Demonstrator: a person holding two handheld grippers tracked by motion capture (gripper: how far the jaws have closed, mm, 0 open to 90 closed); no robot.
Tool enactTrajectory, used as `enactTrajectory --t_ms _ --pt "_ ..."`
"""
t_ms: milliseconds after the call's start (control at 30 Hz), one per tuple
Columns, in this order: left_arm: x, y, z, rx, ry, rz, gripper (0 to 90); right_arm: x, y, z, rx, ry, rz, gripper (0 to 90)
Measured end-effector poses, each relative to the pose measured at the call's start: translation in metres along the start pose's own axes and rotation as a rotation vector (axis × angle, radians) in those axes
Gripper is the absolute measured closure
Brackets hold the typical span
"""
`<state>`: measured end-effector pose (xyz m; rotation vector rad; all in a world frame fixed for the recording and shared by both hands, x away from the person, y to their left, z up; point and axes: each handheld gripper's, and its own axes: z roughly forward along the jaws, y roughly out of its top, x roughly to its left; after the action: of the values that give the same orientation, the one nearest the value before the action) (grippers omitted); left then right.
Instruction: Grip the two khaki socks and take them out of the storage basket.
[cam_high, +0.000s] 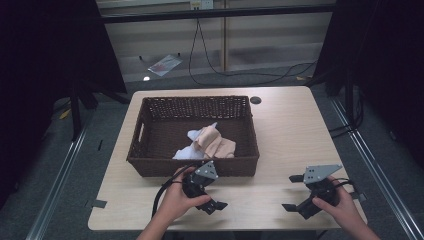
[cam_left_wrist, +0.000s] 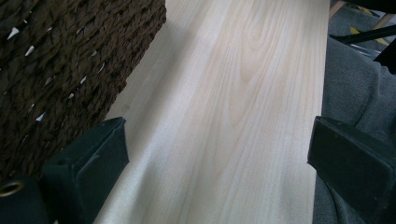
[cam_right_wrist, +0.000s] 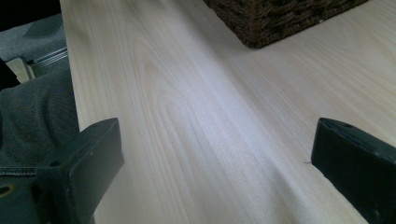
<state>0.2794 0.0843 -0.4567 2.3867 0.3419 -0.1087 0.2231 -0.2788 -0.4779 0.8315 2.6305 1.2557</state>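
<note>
Lying beyond left gripper (cam_high: 216, 192): cloths (cam_high: 210, 142) in basket (cam_high: 150, 125).

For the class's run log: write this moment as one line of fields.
left gripper: open, empty, beside basket | right gripper: open, empty, over table | cloths: in basket

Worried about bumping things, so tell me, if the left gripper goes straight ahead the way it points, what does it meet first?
Probably nothing: the left gripper, jaws open, looks along bare table, with the wicker basket passing beside one jaw. Depth is unclear.
</note>
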Motion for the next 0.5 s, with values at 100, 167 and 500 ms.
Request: enactTrajectory --t_ms 100,167,500 --pt "0.0016 -0.0001 -0.0009 0.01 -0.001 -0.001 4.8 0.0001 0.0 -0.0001 0.0 -0.001 0.001 2.1" --pt "0.0022 -0.0002 -0.0014 0.014 -0.006 -0.007 4.9 0.0 0.0001 -0.0002 0.0 0.0 0.002 2.1" --pt "0.0083 0.0017 -0.0075 0.035 -0.024 -0.032 4.7 0.0008 0.0002 0.0004 0.0 0.0 0.005 2.1"
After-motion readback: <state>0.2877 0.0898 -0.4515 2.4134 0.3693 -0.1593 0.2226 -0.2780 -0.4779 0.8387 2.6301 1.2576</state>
